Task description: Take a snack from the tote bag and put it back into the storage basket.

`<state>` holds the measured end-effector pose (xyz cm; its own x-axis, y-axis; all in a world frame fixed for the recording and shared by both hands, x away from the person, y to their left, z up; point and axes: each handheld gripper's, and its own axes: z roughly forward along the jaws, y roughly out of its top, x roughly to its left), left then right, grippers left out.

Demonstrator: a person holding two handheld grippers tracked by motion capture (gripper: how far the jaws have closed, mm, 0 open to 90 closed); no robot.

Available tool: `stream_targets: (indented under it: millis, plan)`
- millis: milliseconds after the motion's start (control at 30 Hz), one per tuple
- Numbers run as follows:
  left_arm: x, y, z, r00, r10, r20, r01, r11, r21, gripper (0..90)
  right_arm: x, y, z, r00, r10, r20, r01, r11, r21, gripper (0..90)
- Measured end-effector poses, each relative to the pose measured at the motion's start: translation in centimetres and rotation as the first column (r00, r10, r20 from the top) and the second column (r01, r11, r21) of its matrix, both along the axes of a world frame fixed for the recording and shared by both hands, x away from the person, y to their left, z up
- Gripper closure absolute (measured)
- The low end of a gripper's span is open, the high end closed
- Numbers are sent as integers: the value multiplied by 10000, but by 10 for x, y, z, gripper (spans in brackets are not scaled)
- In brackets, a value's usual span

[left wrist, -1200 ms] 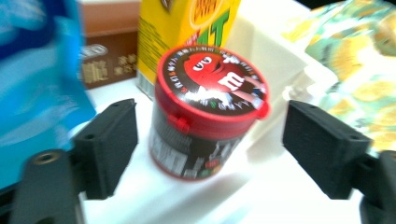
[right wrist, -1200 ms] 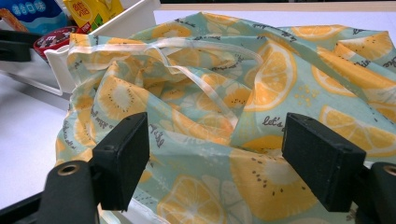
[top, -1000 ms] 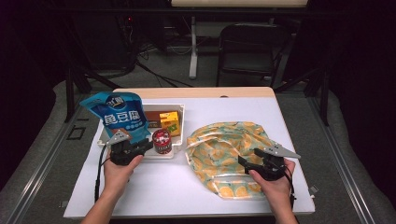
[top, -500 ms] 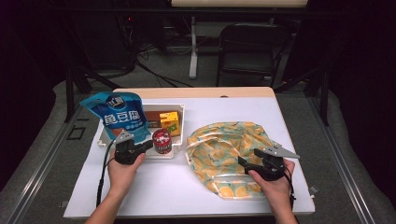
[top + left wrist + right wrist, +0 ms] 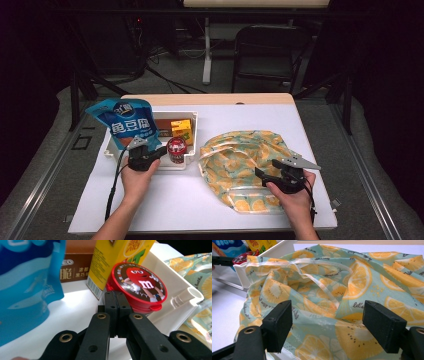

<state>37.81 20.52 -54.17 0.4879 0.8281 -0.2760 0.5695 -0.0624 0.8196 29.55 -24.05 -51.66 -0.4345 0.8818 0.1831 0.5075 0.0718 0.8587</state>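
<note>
A: Two tools, two jobs. Your left tool point(image 5: 161, 152) has its jaws pressed together with nothing between them, tips right at the near side of the red M&M's tin point(image 5: 138, 285). Your right tool point(image 5: 329, 325) is spread wide over the lemon-print bag point(image 5: 245, 167), gripping nothing.

B: Where exactly is the tin?

A: In the front right corner of the white tray point(image 5: 192, 137), touching the yellow drink carton point(image 5: 117, 257) behind it and close against the tray's near wall. The bag lies flat on the table point(image 5: 200, 200), just right of the tray.

B: So how should you take it?

A: You'll need to open the left jaws first; shut as they are, they can only nudge. I'd come in across the tin's round sides, below the lid rim, square and level so it doesn't squirt out. Meanwhile, close your right tool on the bag's upper layer or its pale handle point(image 5: 319, 272) and lift the mouth open.

B: Anything you can't see?

A: The tin's lower body is hidden behind the jaws. The blue snack pouch point(image 5: 131, 122) covers the tray's left part, and the brown box point(image 5: 75, 267) is cut off. Whether the bag's mouth is open, I can't tell among the folds.
</note>
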Motion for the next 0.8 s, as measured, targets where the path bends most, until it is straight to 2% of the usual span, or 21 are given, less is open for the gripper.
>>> stream_targets:
  millis: [433, 600, 800]
  plan:
    - [1, -9, -1, 9996, -286, -50, 286, 9996, -49, 900, 0, 0, 0, 10000, 43, -37, -43, 10000, -68, 238]
    - [0, -10, -1, 9997, -257, 2, 257, 9996, -87, 897, 0, 0, -1, 10000, 31, 0, -31, 10000, -70, 238]
    - [-4, -4, 2, 9996, -202, 174, 205, 9996, -197, 802, -1, -1, 0, 10000, 0, 39, 0, 10000, -93, 237]
